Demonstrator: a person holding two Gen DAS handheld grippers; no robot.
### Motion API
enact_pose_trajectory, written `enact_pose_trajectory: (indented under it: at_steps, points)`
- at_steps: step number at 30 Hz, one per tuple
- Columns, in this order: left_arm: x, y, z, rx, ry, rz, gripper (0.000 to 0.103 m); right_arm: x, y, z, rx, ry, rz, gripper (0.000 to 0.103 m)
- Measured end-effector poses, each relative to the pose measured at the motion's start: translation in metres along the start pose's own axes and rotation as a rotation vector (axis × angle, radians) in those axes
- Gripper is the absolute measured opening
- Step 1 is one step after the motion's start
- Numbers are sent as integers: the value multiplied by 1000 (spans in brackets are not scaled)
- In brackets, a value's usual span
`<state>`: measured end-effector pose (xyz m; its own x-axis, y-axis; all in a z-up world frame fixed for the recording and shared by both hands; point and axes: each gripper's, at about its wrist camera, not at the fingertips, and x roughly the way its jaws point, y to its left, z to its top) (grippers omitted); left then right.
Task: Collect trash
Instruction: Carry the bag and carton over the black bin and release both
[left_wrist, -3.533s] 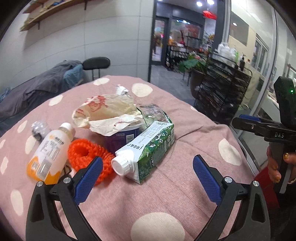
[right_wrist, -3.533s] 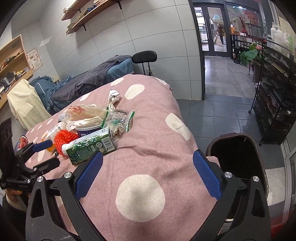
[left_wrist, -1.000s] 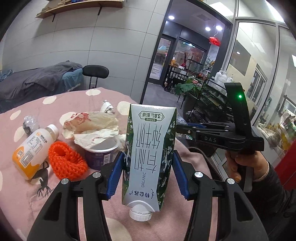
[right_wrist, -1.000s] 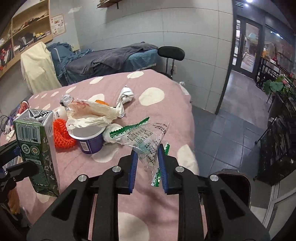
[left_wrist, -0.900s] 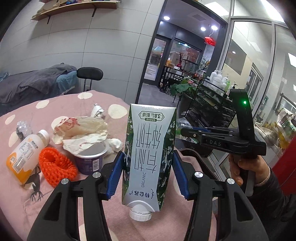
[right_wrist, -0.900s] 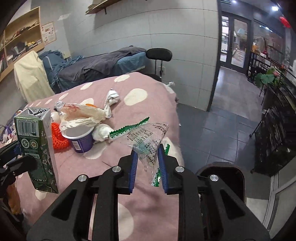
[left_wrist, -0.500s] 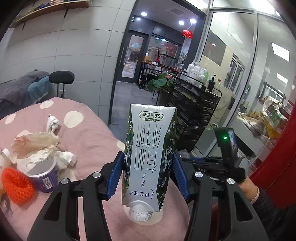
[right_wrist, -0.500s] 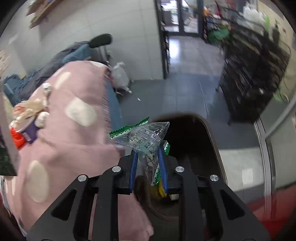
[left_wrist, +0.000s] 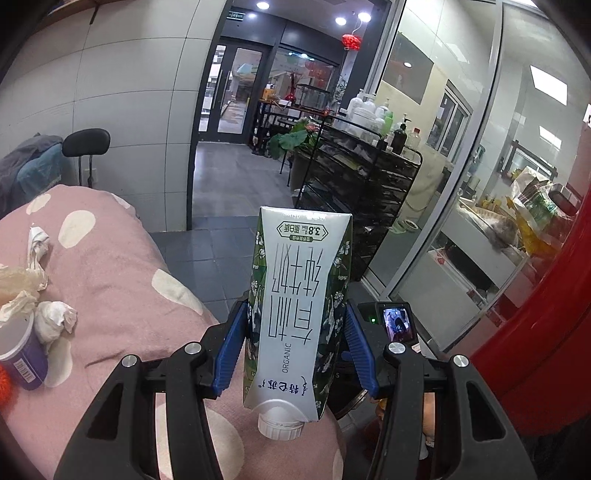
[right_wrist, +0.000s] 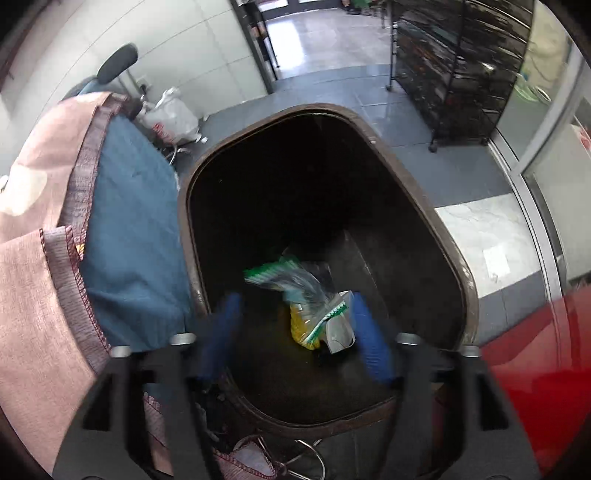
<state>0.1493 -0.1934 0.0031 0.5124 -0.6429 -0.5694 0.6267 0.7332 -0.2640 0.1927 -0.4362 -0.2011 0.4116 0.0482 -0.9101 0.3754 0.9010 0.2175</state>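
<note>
Trash split between two places. Clear plastic wrapper (right_wrist: 303, 291) with green serrated edges lies loose inside the dark bin (right_wrist: 424, 206), above yellow and white scraps at the bin bottom; it touches neither blue pad. Right hand-held gripper (right_wrist: 295, 328) points down into the bin mouth, jaws opening, blurred, nothing pinched between them. Milk carton (left_wrist: 299, 306), green and white, cap end down, is clamped upside down between the blue pads of the left hand-held gripper (left_wrist: 295, 339), held above the table edge. Table (left_wrist: 110, 266) carries a pink cloth with pale dots. On it at left: purple cup (left_wrist: 20, 350), crumpled tissue (left_wrist: 53, 319), crumpled paper wrapper (left_wrist: 14, 280). Bin stands on the grey tile floor just beside the table's hanging cloth.
</note>
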Motion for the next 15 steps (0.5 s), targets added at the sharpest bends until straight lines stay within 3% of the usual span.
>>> enact_pose_trajectory:
  at_steps: [15]
  points:
    - [74, -53, -13, 77, 147, -50, 52, -67, -60, -5, 136, -195, -143, 82]
